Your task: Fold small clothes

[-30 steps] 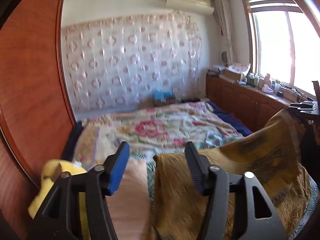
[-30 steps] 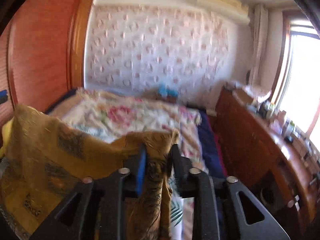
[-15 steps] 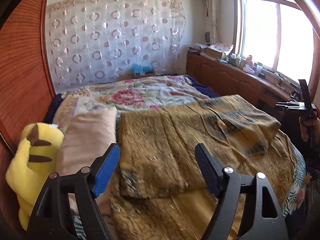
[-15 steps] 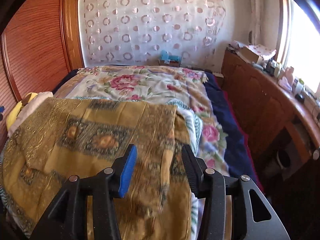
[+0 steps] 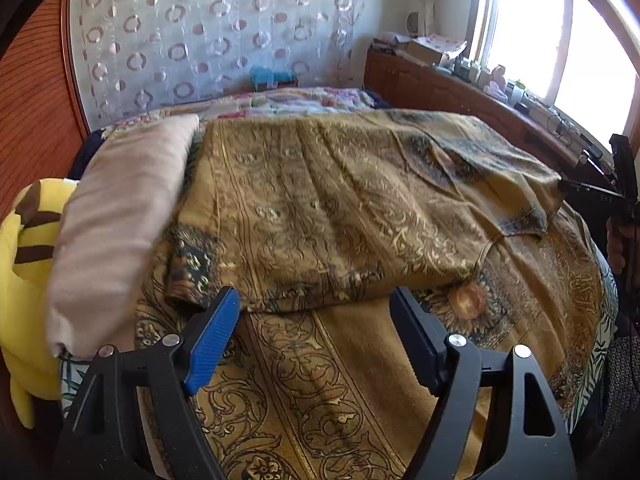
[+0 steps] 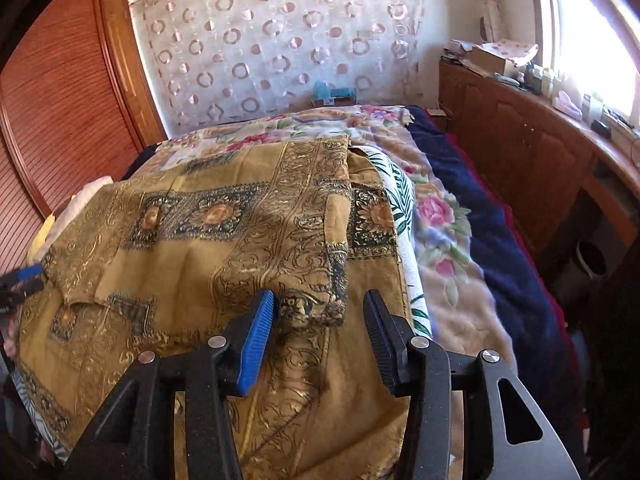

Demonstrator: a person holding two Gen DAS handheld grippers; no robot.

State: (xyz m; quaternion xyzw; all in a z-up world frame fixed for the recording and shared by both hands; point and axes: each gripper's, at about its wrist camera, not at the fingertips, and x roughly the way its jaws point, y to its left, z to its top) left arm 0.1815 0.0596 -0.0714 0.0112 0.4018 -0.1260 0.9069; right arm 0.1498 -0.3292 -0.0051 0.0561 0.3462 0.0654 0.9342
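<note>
Left wrist view: left hand-held gripper (image 5: 314, 322) spread wide, nothing between the fingers, low centre of frame just short of the folded edge of the gold patterned cloth (image 5: 340, 208). Cloth lies folded over itself on the bed (image 5: 304, 98), filling mid-frame. Beige pillow (image 5: 120, 220) and yellow plush toy (image 5: 20, 264) at left. Right wrist view: right hand-held gripper (image 6: 318, 320) also wide, empty, with a cloth corner (image 6: 316, 304) lying between the fingers, ungripped.

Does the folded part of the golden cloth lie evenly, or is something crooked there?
The golden patterned cloth is folded unevenly: its folded-over edge runs slanted and bunches into a rumpled corner in front of the open right claw.
</note>
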